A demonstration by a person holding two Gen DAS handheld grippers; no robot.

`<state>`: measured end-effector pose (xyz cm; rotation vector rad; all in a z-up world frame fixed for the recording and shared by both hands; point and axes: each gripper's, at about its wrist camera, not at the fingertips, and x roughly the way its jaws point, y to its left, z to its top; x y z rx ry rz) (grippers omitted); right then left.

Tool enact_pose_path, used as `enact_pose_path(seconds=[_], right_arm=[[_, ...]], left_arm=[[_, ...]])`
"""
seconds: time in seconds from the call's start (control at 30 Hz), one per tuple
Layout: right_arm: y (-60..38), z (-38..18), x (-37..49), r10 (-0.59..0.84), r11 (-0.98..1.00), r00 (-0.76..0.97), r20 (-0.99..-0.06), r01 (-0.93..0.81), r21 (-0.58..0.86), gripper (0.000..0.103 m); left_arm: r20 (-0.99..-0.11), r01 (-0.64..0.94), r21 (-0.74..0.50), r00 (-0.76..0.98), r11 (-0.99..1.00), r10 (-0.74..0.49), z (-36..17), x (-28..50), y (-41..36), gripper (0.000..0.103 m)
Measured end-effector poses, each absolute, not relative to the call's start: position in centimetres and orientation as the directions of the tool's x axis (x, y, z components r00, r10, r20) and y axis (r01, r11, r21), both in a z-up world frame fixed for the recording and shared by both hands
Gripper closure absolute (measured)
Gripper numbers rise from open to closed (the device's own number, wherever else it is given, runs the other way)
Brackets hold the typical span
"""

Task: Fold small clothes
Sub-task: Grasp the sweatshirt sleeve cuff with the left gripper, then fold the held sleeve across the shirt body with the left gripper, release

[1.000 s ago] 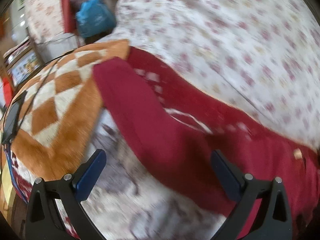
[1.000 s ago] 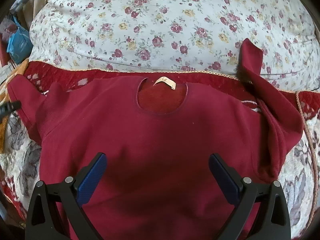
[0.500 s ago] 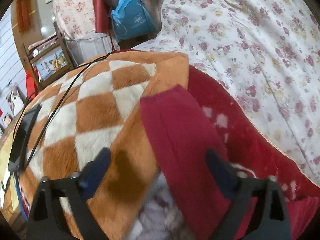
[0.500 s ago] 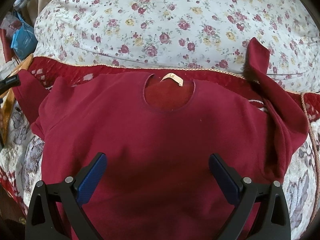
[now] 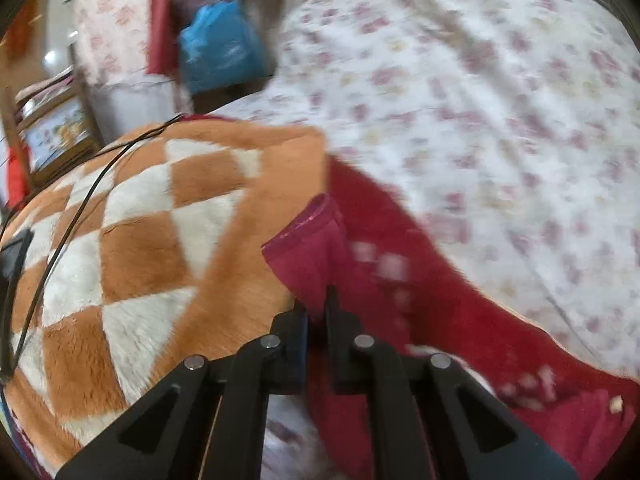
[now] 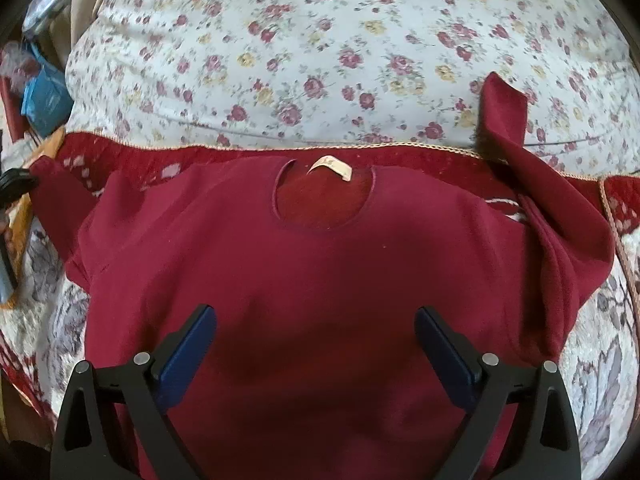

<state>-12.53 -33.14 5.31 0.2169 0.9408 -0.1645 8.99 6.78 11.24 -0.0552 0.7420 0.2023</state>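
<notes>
A dark red sweater lies flat on the bed, neck hole and tan label away from me. Its right sleeve is crumpled and folded up onto the floral cover. My right gripper is open and empty, above the sweater's chest. My left gripper is shut on the cuff of the left sleeve, at the edge of the orange checked blanket. In the right wrist view the left gripper shows at the far left, at the sleeve end.
A white floral duvet lies beyond a red bedspread with a gold trim. A black cable runs over the orange blanket. A blue bag and a shelf stand beyond the bed's left side.
My left gripper has moved left to the sleeve cuff and shut on it. My right gripper has stayed open and drifted slightly over the sweater.
</notes>
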Motion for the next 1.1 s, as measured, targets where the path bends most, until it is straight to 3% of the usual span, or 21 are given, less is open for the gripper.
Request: enact_pose_path(seconds=[0.2,0.37,0.57,0.67,0.73,0.8,0.87,1.0,1.1], right_arm=[[-35.8,6.9,-14.1,-0.058,0.945,0.611,-0.79,0.288,0.153,0.002],[-39.0,7.8,-15.3,-0.097,0.917,0.625,-0.774,0.359,0.175,0.002],[-42.1,7.2,-17.1,-0.109,0.879,0.619,-0.778,0.425,0.215,0.002],[-43.3,7.2,-17.9,-0.129,0.87,0.618,-0.776,0.446,0.211,0.002],[-44.1,7.3,-18.0,-0.122,0.867,0.626,-0.77,0.445,0.225,0.002],[-44.4,7.4,-17.9,-0.098,0.868,0.636,-0.766,0.431,0.247,0.002],[-44.4,7.5,-17.4,-0.048,0.869,0.645,-0.763,0.403,0.286,0.002],[-43.5,7.5,-15.8,0.014,0.882,0.648,-0.761,0.35,0.314,0.002],[-42.0,6.5,-13.7,0.056,0.909,0.618,-0.784,0.293,0.296,0.005]], left_arm=[[-0.672,0.08,-0.099,0.73,0.992,-0.126,14.3,4.1,-2.1,0.097],[-0.689,0.325,-0.191,0.627,0.926,-0.362,14.6,-1.1,-12.7,0.097],[-0.759,0.429,-0.23,0.482,0.874,-0.437,9.1,-5.1,-22.6,0.097],[-0.795,0.447,-0.19,0.452,0.874,-0.404,6.2,-6.6,-25.0,0.094],[-0.814,0.461,-0.183,0.424,0.868,-0.397,5.2,-7.0,-25.5,0.081],[-0.823,0.473,-0.218,0.382,0.854,-0.421,5.6,-7.6,-24.7,0.05],[-0.806,0.472,-0.23,0.398,0.851,-0.439,7.3,-8.4,-22.9,0.038],[-0.779,0.427,-0.083,0.536,0.9,-0.326,10.4,-10.4,-18.0,0.024],[-0.766,0.336,0.07,0.622,0.939,-0.165,10.0,-10.3,-14.6,0.024]])
